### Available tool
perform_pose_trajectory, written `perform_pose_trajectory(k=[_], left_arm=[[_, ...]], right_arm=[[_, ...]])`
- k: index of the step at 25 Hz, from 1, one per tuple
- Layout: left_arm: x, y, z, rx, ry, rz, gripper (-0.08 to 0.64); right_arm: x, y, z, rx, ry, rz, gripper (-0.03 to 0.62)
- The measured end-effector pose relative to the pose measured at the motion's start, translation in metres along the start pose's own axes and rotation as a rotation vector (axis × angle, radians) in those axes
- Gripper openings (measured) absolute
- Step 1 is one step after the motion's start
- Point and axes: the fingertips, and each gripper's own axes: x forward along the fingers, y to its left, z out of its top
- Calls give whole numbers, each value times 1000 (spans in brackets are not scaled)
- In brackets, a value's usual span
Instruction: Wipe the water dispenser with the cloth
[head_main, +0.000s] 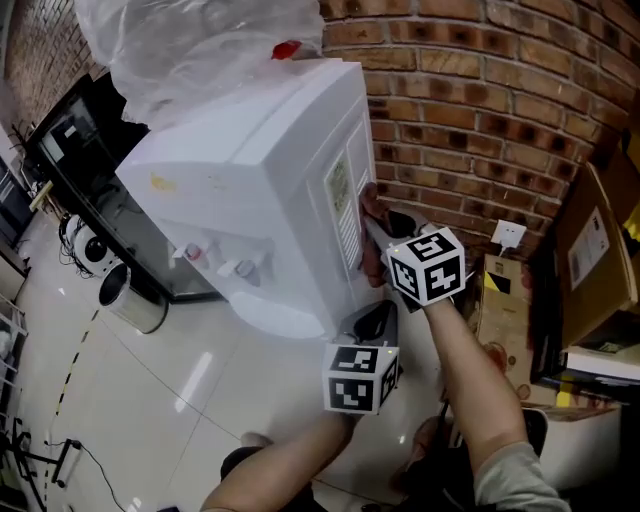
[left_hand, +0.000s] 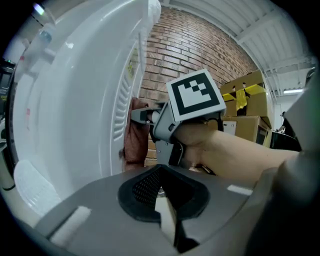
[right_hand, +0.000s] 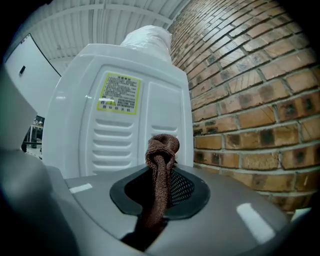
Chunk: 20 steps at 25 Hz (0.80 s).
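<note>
Reaching forward, the right gripper (head_main: 378, 232) clamps the cloth (right_hand: 161, 150) against the water dispenser (head_main: 270, 170) — left gripper (head_main: 372, 322), jaws together, close by.

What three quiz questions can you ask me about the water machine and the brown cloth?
1. Pick one: which gripper holds the brown cloth? A. left. B. right.
2. True or false: the water dispenser stands next to a brick wall.
3. Fill in the blank: the white panel in front of the cloth has rows of slotted ____.

Key:
1. B. The right gripper is closed on the cloth.
2. True.
3. Vents.
</note>
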Motion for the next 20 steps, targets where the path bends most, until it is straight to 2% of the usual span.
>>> perform_pose_trajectory(k=[4,10,15,20], left_arm=[[10,5,-23,12,11,-17,0],[20,1,-49,91,21,-71,0],[28,13,-74,95,37,-84,0],[32,10,-98,78,69,-115,0]], right_arm=[[4,0,-31,-5,18,-10,70],[5,-2,-70,18,23,-27,69],[5,1,-103,31,61,-37,69],[5,9,-151,14,160,-23,69]])
